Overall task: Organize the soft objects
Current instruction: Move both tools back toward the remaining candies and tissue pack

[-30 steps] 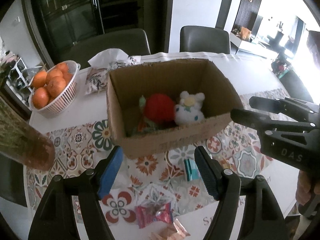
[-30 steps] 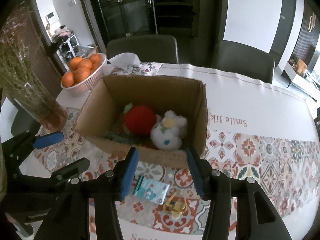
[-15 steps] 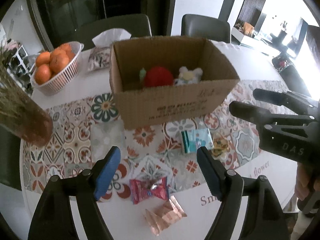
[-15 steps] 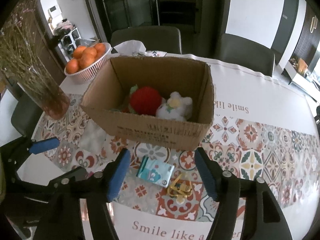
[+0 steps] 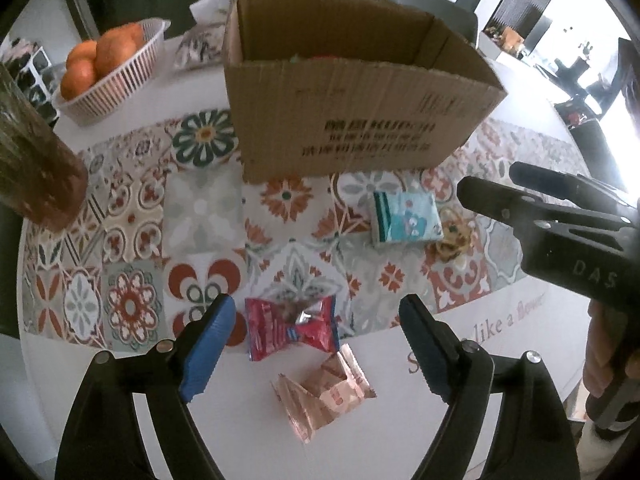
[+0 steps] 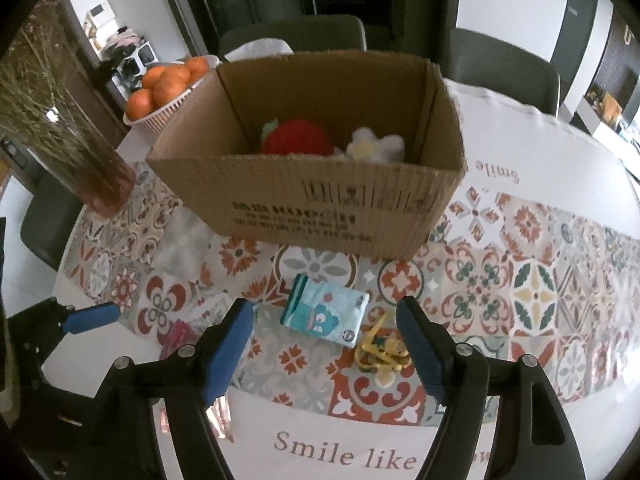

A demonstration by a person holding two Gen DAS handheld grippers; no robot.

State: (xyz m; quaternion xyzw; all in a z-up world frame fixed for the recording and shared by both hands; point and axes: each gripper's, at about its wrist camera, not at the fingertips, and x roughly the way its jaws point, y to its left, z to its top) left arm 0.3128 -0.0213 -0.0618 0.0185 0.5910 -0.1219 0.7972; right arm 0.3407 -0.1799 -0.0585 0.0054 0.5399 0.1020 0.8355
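A cardboard box (image 5: 352, 92) stands on the patterned table runner; it also shows in the right wrist view (image 6: 320, 204). Inside it lie a red plush (image 6: 298, 140) and a white plush (image 6: 376, 148). My left gripper (image 5: 316, 344) is open and empty, low over a red snack packet (image 5: 292, 326) and a pink wrapper (image 5: 324, 396). My right gripper (image 6: 326, 344) is open and empty, just before a teal tissue pack (image 6: 324, 314) and a yellow trinket (image 6: 382, 354). The tissue pack also shows in the left wrist view (image 5: 404, 218).
A white basket of oranges (image 5: 108, 68) and a tissue box (image 5: 204, 40) stand behind the box. A glass vase with dried stems (image 6: 84, 160) stands at the left. Dark chairs (image 6: 504, 64) ring the table's far side.
Both grippers have pulled back from the box and dropped lower towards the table. The packets near the front edge have come into view. Both stay open and empty.
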